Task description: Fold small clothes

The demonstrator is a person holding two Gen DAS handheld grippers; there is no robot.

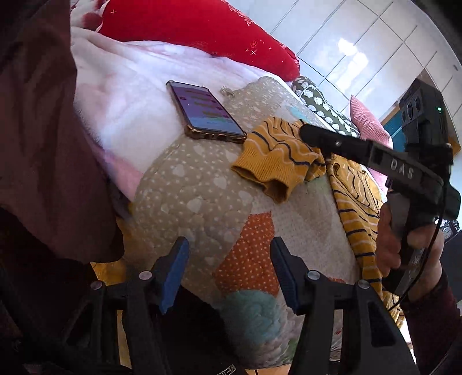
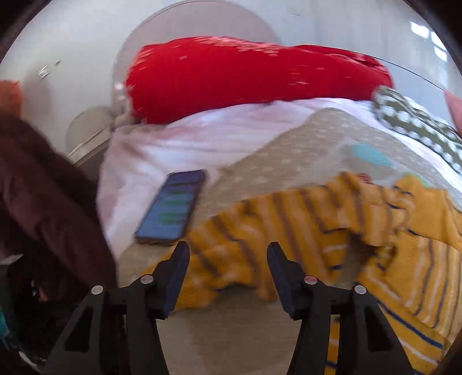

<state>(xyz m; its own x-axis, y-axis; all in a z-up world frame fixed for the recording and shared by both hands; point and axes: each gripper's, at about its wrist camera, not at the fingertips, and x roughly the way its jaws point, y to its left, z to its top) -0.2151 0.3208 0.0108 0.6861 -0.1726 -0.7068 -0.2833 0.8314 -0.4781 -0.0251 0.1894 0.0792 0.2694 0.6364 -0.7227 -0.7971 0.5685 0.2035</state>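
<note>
Mustard knit, ribbed at the cuff, with thin navy and white wavy stripes: that is the small garment [image 1: 277,161] you are folding; it lies on the bed's quilt [image 1: 202,184], one sleeve folded across toward the phone [image 1: 206,111], the body trailing off to the right under your right hand [image 1: 404,248]. Expect it light, limp and stretchy; it will sag and drape, not hold a crease by itself, so pinch an edge or the thick cuff, not the middle of a panel, and lay it flat before letting go. Knit surface looks grippy, not slippery; nothing fragile.

Left gripper [image 1: 229,275]: jaws spread, nothing between them, hovering over the quilt's orange dotted patch, apart from the garment. Right gripper [image 2: 228,274]: jaws spread, pads not pressing on anything; striped knit lies just below and ahead, though that view is blurred.

Quilt is padded, stitched, beige with pale hearts; white fleecy blanket [image 1: 130,95] and red pillow [image 1: 187,26] behind; phone is hard, glossy, gold-edged, near the cuff, so mind it.
</note>
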